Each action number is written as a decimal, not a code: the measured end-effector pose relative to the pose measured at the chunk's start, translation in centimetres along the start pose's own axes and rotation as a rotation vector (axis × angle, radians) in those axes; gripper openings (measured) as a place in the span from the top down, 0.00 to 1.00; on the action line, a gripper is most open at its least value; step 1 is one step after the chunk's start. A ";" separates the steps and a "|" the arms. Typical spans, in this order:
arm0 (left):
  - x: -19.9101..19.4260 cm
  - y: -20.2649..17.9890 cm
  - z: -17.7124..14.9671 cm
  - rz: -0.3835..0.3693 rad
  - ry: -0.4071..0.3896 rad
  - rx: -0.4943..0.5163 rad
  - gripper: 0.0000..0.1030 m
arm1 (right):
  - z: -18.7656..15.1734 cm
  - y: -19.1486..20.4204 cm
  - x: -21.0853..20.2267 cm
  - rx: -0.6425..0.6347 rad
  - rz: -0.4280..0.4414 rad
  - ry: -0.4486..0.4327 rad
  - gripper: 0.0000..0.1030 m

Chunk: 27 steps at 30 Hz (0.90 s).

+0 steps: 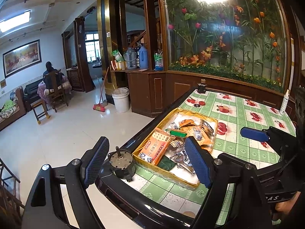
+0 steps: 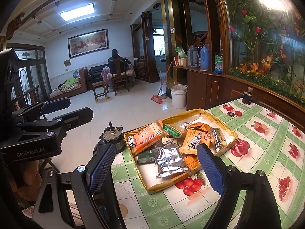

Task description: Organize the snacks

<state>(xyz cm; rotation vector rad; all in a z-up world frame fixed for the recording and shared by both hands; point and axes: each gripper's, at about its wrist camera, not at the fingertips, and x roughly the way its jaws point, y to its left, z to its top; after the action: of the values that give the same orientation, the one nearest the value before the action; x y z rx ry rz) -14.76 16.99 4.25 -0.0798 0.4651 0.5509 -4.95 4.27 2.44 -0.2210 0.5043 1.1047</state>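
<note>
A shallow yellow box (image 1: 190, 184) (image 2: 233, 133) sits near the table's left corner, filled with snacks: an orange cracker pack (image 1: 158, 147) (image 2: 147, 135), a green packet (image 1: 178, 133) (image 2: 171, 130), orange sachets (image 1: 200, 131) (image 2: 192, 139), a silver foil pouch (image 1: 179, 156) (image 2: 167, 160) and small black-and-white candies (image 1: 144, 156). My left gripper (image 1: 146, 164) is open and empty, above the box's near-left end. My right gripper (image 2: 156, 168) is open and empty, above the box's near side; it also shows in the left wrist view (image 1: 254, 134).
A small grey motor (image 1: 122, 162) (image 2: 112, 133) stands on the table corner beside the box. A dark ink bottle (image 1: 202, 86) (image 2: 247, 95), bottle caps (image 1: 199, 104) and a white spray bottle (image 1: 284, 103) stand further back on the green checked tablecloth (image 1: 238, 148). The table's edge drops to tiled floor at left.
</note>
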 end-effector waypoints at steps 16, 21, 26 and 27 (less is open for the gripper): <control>-0.1 -0.5 0.2 -0.004 -0.004 -0.001 0.20 | -0.2 0.0 -0.1 -0.009 -0.006 0.005 0.14; -0.1 -0.6 0.2 -0.010 0.004 0.001 0.20 | -0.3 0.0 0.0 -0.010 -0.004 0.008 0.14; 0.2 -0.7 0.0 -0.014 0.013 0.002 0.20 | -0.5 0.0 0.1 -0.014 -0.006 0.013 0.14; 0.2 -0.8 0.0 -0.013 0.012 0.003 0.20 | -0.5 0.0 0.1 -0.014 -0.006 0.013 0.14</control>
<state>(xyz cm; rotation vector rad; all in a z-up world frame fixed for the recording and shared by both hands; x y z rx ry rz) -14.25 16.42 4.11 -0.0833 0.4772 0.5372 -5.02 4.10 1.92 -0.2416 0.5070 1.1015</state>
